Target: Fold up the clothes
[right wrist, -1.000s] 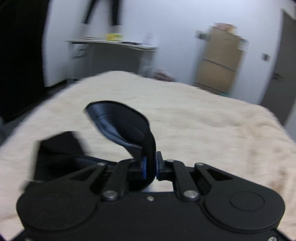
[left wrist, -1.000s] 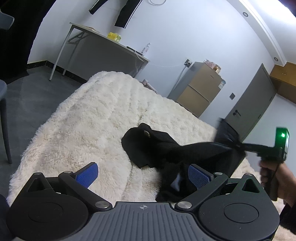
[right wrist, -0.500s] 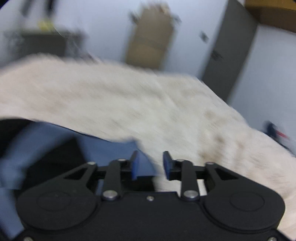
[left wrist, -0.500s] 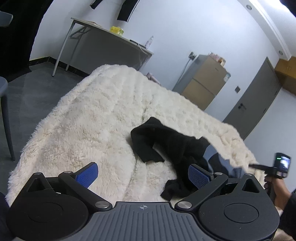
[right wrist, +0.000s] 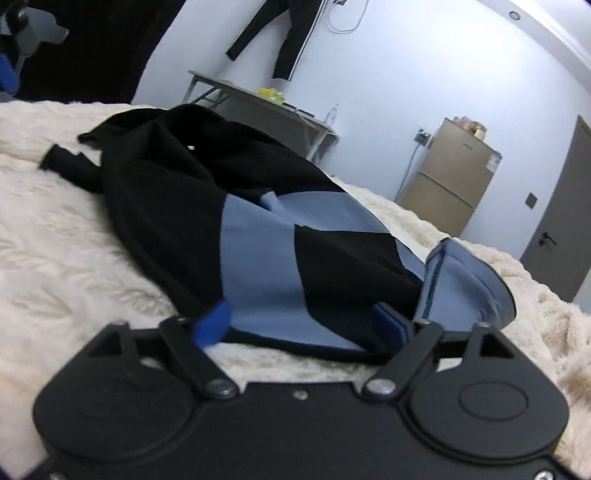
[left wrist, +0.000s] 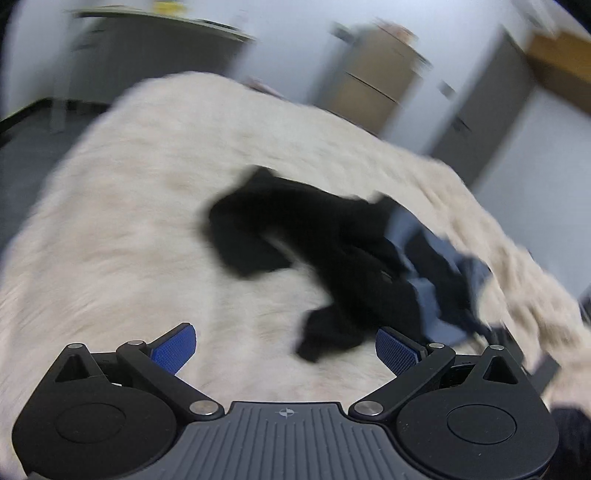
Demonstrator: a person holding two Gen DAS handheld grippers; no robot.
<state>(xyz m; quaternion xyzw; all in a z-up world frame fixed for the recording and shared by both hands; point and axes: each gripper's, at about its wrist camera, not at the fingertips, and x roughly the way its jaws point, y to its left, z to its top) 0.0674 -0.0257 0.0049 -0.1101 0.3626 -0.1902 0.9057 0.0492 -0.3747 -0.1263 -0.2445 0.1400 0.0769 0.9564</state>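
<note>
A black garment (left wrist: 332, 251) with light blue panels lies crumpled on the cream fluffy blanket (left wrist: 129, 221) of a bed. My left gripper (left wrist: 284, 349) hovers open just short of the heap's near end, with nothing between its blue pads; this view is motion-blurred. In the right wrist view the garment (right wrist: 177, 192) fills the middle. My right gripper (right wrist: 303, 325) is low over the blanket (right wrist: 55, 258) and its jaws are opening. The garment's blue and black hem lies between the pads, which do not press on it.
A grey desk (right wrist: 258, 103) stands against the far wall with dark clothing (right wrist: 284, 33) hanging above it. A tan cabinet (right wrist: 450, 173) and a grey door (right wrist: 561, 210) are at the back right. Dark floor (left wrist: 26, 155) borders the bed's left side.
My right gripper has dropped to the blanket and opened, releasing the cloth it pinched. The garment has fallen from stretched in the air into a heap. My left gripper has swung sideways, still open.
</note>
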